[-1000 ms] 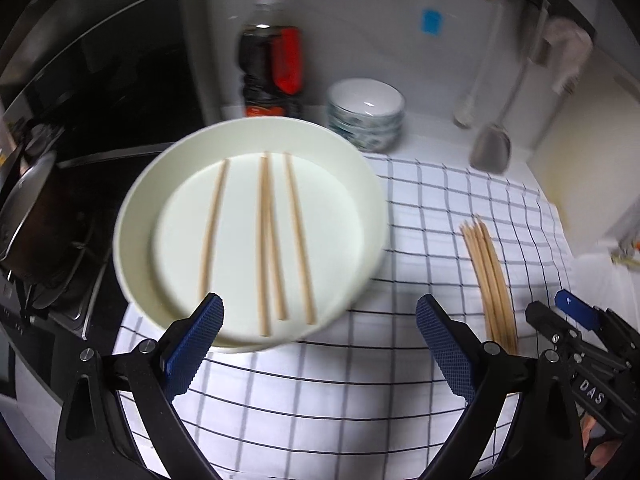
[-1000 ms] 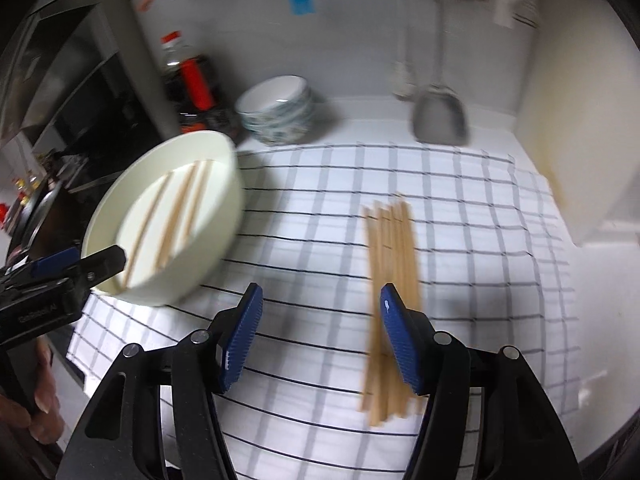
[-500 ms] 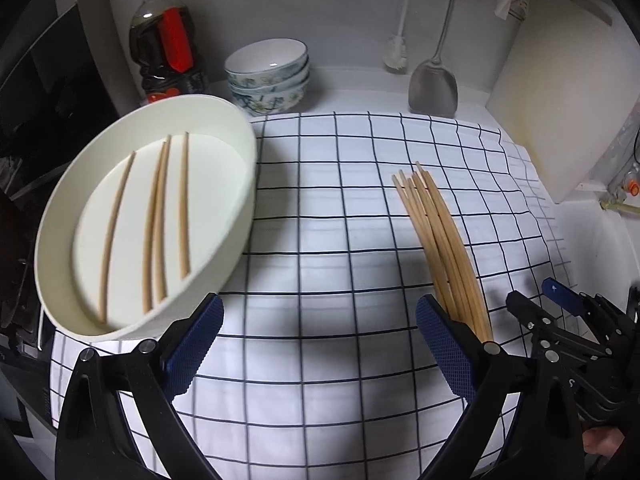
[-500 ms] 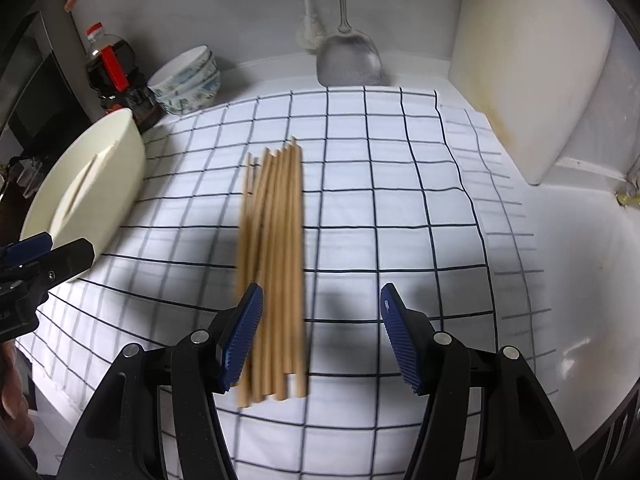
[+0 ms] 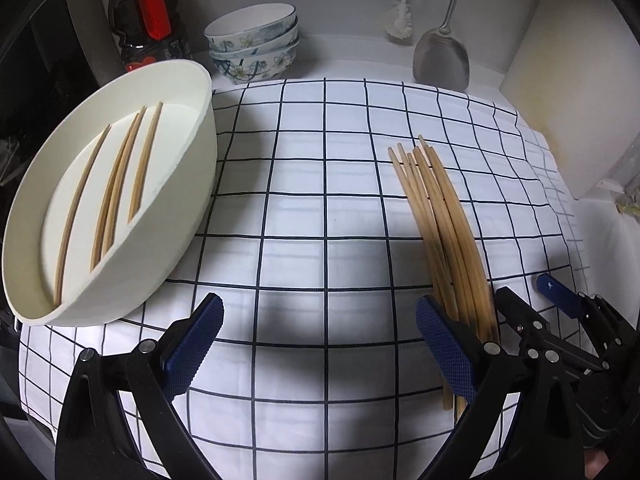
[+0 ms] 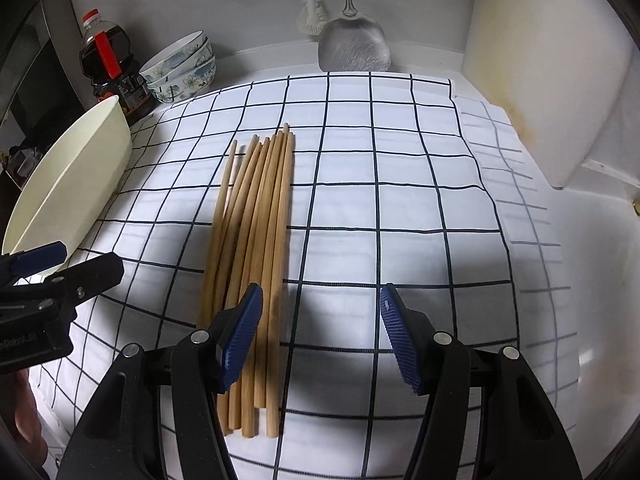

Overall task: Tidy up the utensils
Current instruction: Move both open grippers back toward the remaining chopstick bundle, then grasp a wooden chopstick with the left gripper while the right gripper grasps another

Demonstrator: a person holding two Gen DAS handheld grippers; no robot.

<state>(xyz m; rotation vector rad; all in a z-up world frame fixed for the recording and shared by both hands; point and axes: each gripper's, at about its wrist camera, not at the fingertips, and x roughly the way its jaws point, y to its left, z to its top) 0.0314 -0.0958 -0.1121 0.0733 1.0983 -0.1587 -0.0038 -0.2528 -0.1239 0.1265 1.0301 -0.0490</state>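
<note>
A bundle of several wooden chopsticks (image 6: 256, 236) lies on the checked cloth (image 6: 360, 208); it also shows in the left wrist view (image 5: 444, 224). A cream oval dish (image 5: 188, 184) at the left holds several more chopsticks (image 5: 116, 184); its side shows in the right wrist view (image 6: 72, 188). My left gripper (image 5: 320, 344) is open and empty over the cloth between dish and bundle. My right gripper (image 6: 320, 332) is open and empty, its left finger (image 6: 240, 336) over the near ends of the bundle.
A stack of floral bowls (image 5: 254, 46) and a dark sauce bottle (image 5: 146, 20) stand at the back left. A metal spatula (image 5: 442, 56) and a brush (image 5: 398, 24) lean on the back wall. A white board (image 6: 548, 72) stands at the right.
Both grippers have swung right and lower toward the cloth. The dish has slid to the left of the views and the chopstick bundle has come closer. Both stay open.
</note>
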